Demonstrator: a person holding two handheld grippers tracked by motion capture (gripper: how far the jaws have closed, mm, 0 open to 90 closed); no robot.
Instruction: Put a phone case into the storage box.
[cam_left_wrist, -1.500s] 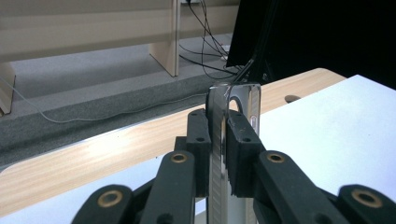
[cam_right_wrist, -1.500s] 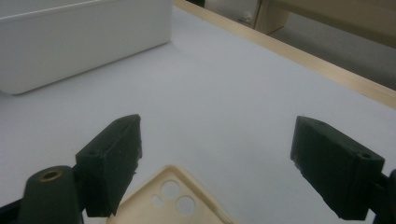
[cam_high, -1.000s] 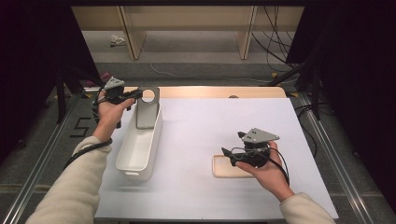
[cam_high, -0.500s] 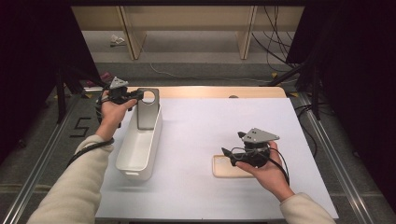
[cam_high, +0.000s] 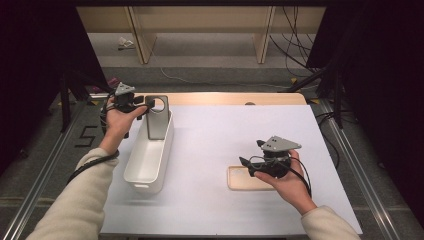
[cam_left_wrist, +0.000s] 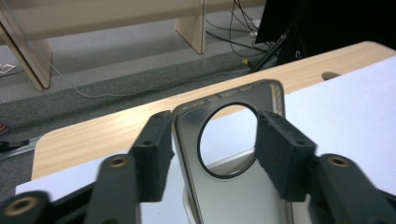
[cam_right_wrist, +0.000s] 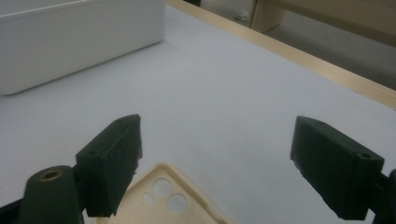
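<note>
Two tongs are at work. The left tongs (cam_high: 148, 103) stand about half open around the top of a grey phone case (cam_high: 158, 117), and their jaws have just been opening. In the left gripper view the grey case (cam_left_wrist: 233, 186) sits between the pads (cam_left_wrist: 154, 154); the left pad looks close against its edge and the right pad stands just off it, so I judge the grip let go, though a light touch on the left side cannot be ruled out. This case stands upright at the far end of a white bin (cam_high: 147, 160), leaning on its end wall.

The right tongs (cam_high: 244, 167) are spread wide and hold nothing. They hover just above the left end of a cream case (cam_high: 245, 179) lying flat on the counter; the right gripper view shows its camera holes (cam_right_wrist: 163, 193) below and between the jaws.

As far as I can judge, the grey case is already placed in the bin, and the cream case is yet to be gripped, lifted and carried over.

A white sheet (cam_high: 230, 135) covers the counter, whose wooden edge (cam_high: 225, 98) shows at the far side. Beyond lie grey carpet, wooden furniture legs (cam_high: 139, 35) and loose cables (cam_high: 295, 45); dark screens flank both sides.
</note>
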